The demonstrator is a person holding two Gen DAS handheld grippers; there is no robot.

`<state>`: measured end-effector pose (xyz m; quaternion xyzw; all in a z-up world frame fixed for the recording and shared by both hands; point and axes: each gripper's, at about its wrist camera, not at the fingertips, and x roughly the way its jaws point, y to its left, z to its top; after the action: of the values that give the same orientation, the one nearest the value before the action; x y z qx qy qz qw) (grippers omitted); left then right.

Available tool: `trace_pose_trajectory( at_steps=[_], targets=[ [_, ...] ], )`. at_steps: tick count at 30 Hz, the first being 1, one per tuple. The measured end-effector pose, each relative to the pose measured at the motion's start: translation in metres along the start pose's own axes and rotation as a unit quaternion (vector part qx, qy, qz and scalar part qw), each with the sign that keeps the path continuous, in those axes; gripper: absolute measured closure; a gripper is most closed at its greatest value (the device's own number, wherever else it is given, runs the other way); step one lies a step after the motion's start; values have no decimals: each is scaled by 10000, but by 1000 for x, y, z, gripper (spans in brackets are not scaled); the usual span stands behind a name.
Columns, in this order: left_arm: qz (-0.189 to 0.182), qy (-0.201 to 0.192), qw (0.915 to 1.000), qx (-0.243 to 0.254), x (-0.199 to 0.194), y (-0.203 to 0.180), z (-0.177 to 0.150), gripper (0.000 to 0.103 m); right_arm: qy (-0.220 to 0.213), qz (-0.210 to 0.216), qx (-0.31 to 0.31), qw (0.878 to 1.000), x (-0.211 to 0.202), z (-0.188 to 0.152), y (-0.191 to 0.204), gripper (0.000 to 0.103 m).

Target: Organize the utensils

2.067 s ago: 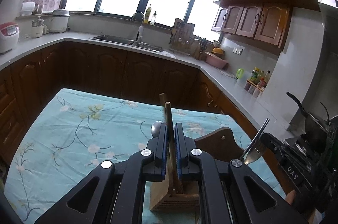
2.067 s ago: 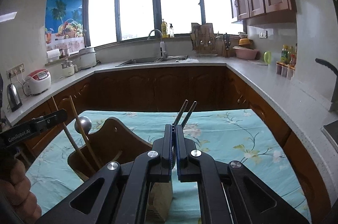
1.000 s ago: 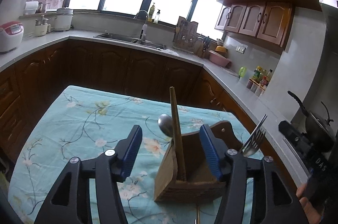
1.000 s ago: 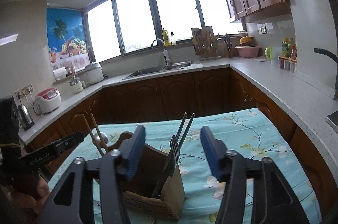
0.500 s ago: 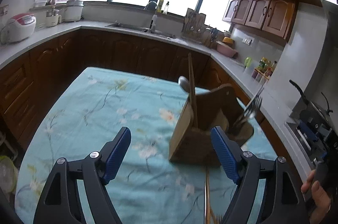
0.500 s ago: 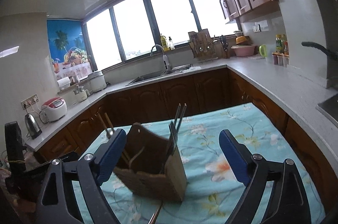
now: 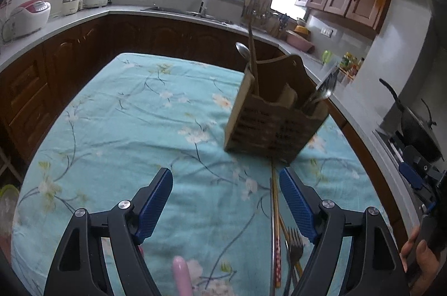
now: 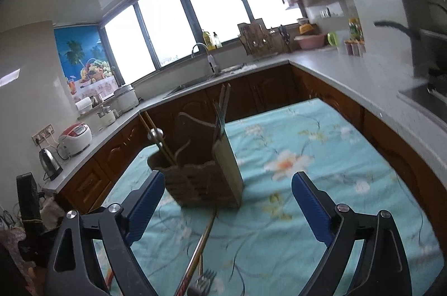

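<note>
The wooden utensil holder (image 7: 275, 111) stands upright on the floral teal tablecloth (image 7: 125, 128), toward the far right part of the table. A spoon (image 7: 242, 51) and wooden chopsticks (image 7: 252, 55) lean in its left compartment; forks (image 7: 321, 93) stick out of its right one. Nearer the cameras — still on the cloth — lie loose chopsticks (image 7: 276, 212) and a fork (image 7: 294, 245). The left gripper (image 7: 225, 202) and right gripper (image 8: 227, 205) both hang spread wide apart, grasping nothing.
</note>
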<state>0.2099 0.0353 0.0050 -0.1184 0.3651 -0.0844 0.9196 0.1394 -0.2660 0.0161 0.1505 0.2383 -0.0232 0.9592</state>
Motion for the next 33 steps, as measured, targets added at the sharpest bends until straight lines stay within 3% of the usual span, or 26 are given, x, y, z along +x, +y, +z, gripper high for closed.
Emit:
trace_pose_trajectory(
  at_steps=[15,22,30,32,33],
  targets=[
    [-52,543,9974,464,34,-29,6,25,466,-109,368,9982,-2,-34,-25,9],
    [-76,843,9939,710,88,-53,15,28,595,-161,497,9969,4,-40,-35,9],
    [23,1243,9868,1035,162,-82,17,50,774,-222,591,9950,18,-44,-44,10],
    [48,1398,9843,1079,178,-85,15,57,801,-237,635,9945,21,-45,-48,10],
    [49,1518,9820,1119,186,-86,13,66,821,-251,655,9942,23,-46,-49,10]
  ],
)
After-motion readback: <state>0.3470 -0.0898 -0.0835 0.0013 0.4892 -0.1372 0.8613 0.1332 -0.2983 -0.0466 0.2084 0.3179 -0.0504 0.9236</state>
